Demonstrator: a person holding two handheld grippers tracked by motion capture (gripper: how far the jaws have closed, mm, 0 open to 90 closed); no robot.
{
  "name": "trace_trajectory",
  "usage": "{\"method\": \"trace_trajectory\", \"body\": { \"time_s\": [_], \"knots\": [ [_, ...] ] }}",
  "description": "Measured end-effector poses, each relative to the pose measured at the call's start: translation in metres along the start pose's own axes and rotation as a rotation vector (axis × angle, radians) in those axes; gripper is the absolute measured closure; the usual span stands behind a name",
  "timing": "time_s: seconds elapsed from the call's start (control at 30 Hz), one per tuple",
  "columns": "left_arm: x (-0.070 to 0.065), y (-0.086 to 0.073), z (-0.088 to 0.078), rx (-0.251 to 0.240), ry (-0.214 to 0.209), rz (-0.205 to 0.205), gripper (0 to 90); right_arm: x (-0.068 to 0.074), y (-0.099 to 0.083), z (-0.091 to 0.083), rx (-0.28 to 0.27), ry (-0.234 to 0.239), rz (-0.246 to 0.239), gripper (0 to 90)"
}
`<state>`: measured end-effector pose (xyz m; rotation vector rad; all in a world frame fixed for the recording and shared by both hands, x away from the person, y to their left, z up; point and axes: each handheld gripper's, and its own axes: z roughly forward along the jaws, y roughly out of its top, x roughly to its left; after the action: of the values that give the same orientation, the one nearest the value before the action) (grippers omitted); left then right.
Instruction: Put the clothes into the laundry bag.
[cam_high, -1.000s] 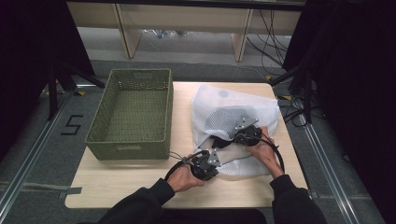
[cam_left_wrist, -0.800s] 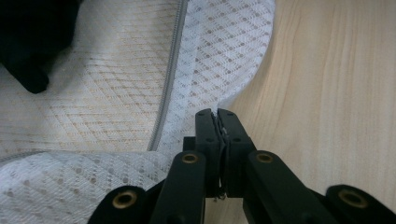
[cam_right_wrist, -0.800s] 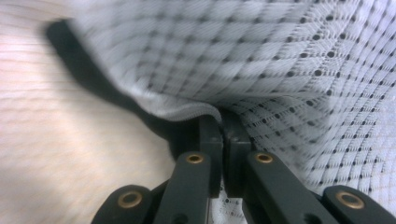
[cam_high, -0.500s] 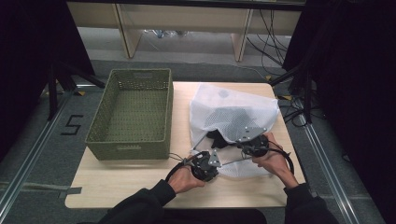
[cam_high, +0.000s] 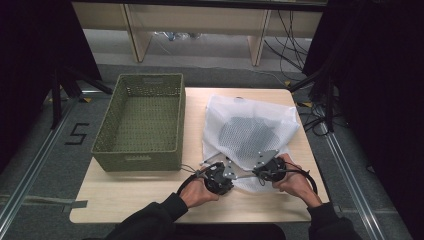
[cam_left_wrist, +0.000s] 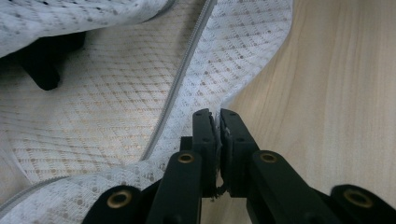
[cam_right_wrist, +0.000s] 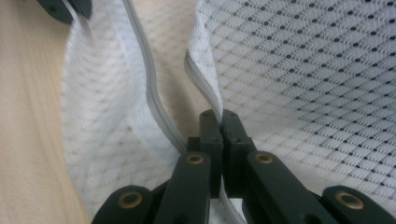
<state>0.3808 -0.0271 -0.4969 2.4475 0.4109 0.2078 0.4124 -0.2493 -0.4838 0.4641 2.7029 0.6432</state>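
Observation:
A white mesh zip bag (cam_high: 250, 125) lies spread on the wooden table (cam_high: 150, 200), with a dark round thing (cam_high: 247, 136) showing through it. Both grippers are at its near edge. My left gripper (cam_high: 231, 170) (cam_left_wrist: 218, 116) pinches the bag's edge (cam_left_wrist: 243, 60) where it meets the bare wood. Its jaws have just been opening slightly, and a thin strip of mesh still sits in the narrow slit between them. To its right, my right gripper (cam_high: 257, 170) (cam_right_wrist: 218, 116) is shut on the zipper edge (cam_right_wrist: 201, 74) of the bag's upper layer. That grip holds the upper layer up off the lower one.
A green woven basket (cam_high: 142, 150) with nothing in it stands at the table's left side, beside the bag. Bare wood runs along the near edge and the near left corner. Cables lie on the floor past the table's right edge.
My right gripper has drawn the bag's zipper edge toward the near edge of the table, and the bag has spread wider. The left gripper has kept its place.

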Motion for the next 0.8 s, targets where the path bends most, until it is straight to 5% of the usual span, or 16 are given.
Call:
{"method": "trace_trajectory", "body": {
  "time_s": [0.2,0.33,0.4,0.47,0.5,0.53,0.63,0.7,0.8],
  "knots": [
    [0.001,-0.001,-0.003,-0.029,0.006,-0.029,79.9,0.003,0.002,-0.006,-0.010,-0.020,0.016,85.0],
    [0.006,-0.002,-0.008,-0.018,-0.002,-0.007,74.5,0.006,0.008,-0.010,-0.067,-0.061,0.044,75.9],
    [0.005,-0.003,-0.009,-0.043,0.008,-0.047,70.7,0.009,0.012,-0.008,-0.118,-0.098,0.036,74.4],
    [0.007,-0.005,-0.014,-0.020,0.000,-0.019,67.6,0.011,0.015,-0.006,-0.137,-0.106,0.059,74.8],
    [0.005,-0.006,-0.014,-0.041,0.005,-0.052,66.1,0.011,0.016,-0.005,-0.143,-0.113,0.059,75.2],
    [0.007,-0.007,-0.018,-0.019,-0.001,-0.026,65.6,0.010,0.017,-0.006,-0.151,-0.105,0.053,75.2],
    [0.006,-0.011,-0.024,-0.042,0.006,-0.066,63.8,0.009,0.020,-0.007,-0.192,-0.096,0.064,74.5],
    [0.009,-0.014,-0.031,-0.022,0.012,-0.049,62.0,0.009,0.024,-0.007,-0.230,-0.093,0.058,75.4],
    [0.008,-0.020,-0.041,-0.017,0.012,-0.073,59.5,0.011,0.030,-0.012,-0.284,-0.077,0.037,89.6]
  ]
}}
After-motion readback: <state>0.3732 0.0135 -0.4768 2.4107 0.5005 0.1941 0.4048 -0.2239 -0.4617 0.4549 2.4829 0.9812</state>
